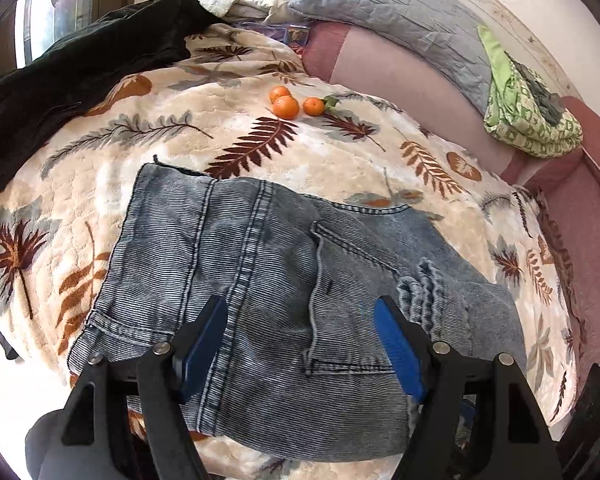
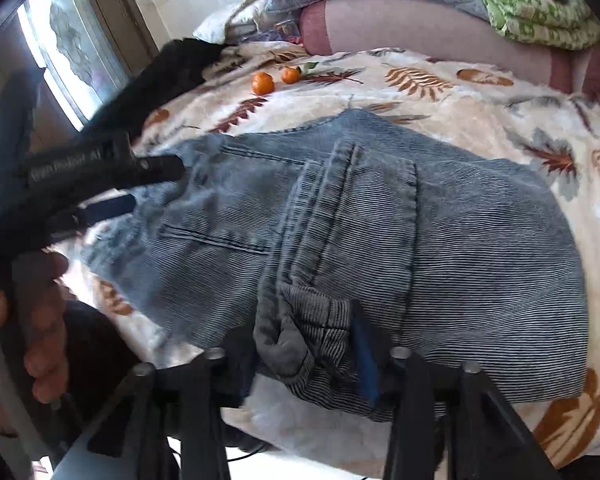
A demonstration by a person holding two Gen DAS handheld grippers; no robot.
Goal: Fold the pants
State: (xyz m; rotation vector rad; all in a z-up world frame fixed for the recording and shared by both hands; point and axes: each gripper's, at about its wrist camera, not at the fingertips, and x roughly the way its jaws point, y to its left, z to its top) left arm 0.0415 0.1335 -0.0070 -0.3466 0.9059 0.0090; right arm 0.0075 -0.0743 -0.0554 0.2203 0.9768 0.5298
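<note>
Blue-grey denim pants (image 1: pixel 260 260) (image 2: pixel 460 240) lie folded on a leaf-print blanket (image 1: pixel 140 120) (image 2: pixel 440 92). In the left wrist view my left gripper (image 1: pixel 300 302) hangs over the pants with its blue pads (image 1: pixel 396 352) wide apart and nothing between them. The right wrist view shows the same left gripper (image 2: pixel 158 186) at the pants' left edge, a hand (image 2: pixel 40 320) behind it. My right gripper (image 2: pixel 300 328) stands at the near edge of the pants. A bunched fold of waistband (image 2: pixel 312 320) sits loosely between its spread fingers, hiding the left pad.
Three tangerines (image 1: pixel 286 106) (image 2: pixel 263 83) lie on the blanket beyond the pants. A black garment (image 1: pixel 80 64) (image 2: pixel 168 72) is heaped at the far left. A grey quilted pillow (image 1: pixel 400 4) and a green patterned cloth (image 1: pixel 528 120) (image 2: pixel 532 4) rest on the pink headboard.
</note>
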